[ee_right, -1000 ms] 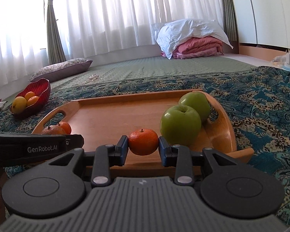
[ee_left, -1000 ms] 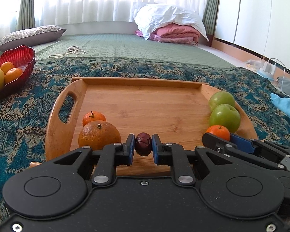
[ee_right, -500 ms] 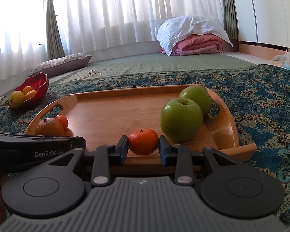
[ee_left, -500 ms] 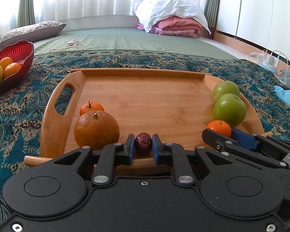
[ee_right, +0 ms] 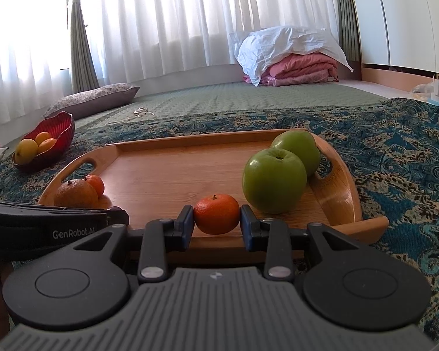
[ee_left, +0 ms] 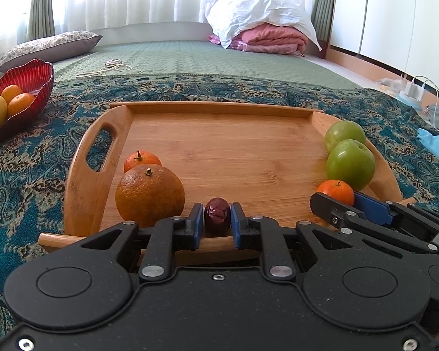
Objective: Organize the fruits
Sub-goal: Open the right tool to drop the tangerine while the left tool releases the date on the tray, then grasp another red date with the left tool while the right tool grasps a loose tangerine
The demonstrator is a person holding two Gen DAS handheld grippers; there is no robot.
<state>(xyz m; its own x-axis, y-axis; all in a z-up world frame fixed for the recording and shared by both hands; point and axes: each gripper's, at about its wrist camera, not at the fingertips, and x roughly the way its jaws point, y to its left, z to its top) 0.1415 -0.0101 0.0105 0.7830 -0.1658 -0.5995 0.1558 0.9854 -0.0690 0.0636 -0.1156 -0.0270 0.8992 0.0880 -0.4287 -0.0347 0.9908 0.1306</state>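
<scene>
Changed since a second ago: almost nothing among the objects; both views have tipped slightly downward so more of the rectangular bamboo tray with cut-out handles (ee_left: pixel 219 158) shows, and every fruit sits where it was.

Left gripper (ee_left: pixel 217 219): fingers clamped on a small, dark red, wrinkled oval fruit (ee_left: pixel 217 215), at the tray's near rim, just beside a large dull-skinned orange (ee_left: pixel 149 194).

Right gripper (ee_right: pixel 216 219): fingers clamped on a small glossy mandarin with a stem stub (ee_right: pixel 216 213), near the tray's front edge, just beside the nearer of two green apples (ee_right: pixel 273 180).

Other stock: a second small mandarin (ee_left: pixel 142 161) behind the large orange; a ribbed red glass bowl (ee_left: pixel 29 73) on the teal paisley cloth (ee_left: pixel 29 158), well apart to the left, holding a yellow fruit and two oranges.

Handling note, a judgement: both pieces appear ready to lift or to set down. The dark fruit looks soft and shrivelled, so light pressure suits it. The mandarin is round and smooth and may roll on release, so let go only once it rests flat, clear of the apple. Sorting like with like would send it toward the left-hand citrus.
</scene>
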